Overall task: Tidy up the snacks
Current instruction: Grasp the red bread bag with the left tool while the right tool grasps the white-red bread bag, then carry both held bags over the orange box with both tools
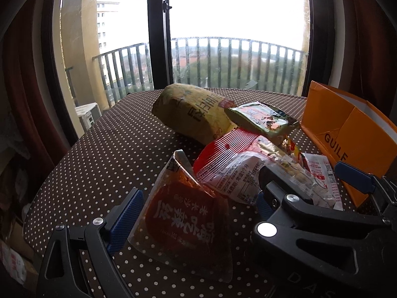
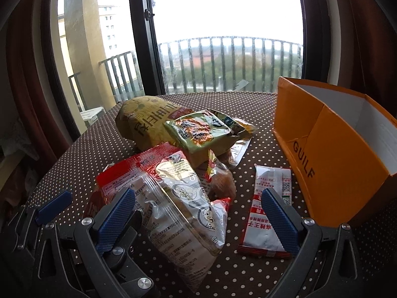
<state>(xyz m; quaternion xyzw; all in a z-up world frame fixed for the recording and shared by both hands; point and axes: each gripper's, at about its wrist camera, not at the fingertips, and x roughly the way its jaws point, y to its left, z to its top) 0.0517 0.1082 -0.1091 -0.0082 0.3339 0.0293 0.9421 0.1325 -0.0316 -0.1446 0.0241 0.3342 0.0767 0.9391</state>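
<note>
- Snacks: five packets lying clustered mid-table – one big yellow bag (image 2: 146,121), one green pouch (image 2: 201,131), one red-and-clear bag (image 2: 173,188), one red sauce pouch (image 1: 183,213), one small white-red sachet (image 2: 270,213).
- One orange box (image 2: 330,159) sitting open at the right, near the sachet.
- Left gripper (image 1: 196,211) gaping wide around the sauce pouch, pads not pressing it.
- Right gripper (image 2: 198,213) also gaping wide, gripping nothing.
- Brown polka-dot tablecloth (image 2: 104,144); window (image 2: 223,24) and balcony railing (image 2: 230,62) showing behind, dark red curtains (image 2: 22,87) hanging at the sides.
</note>
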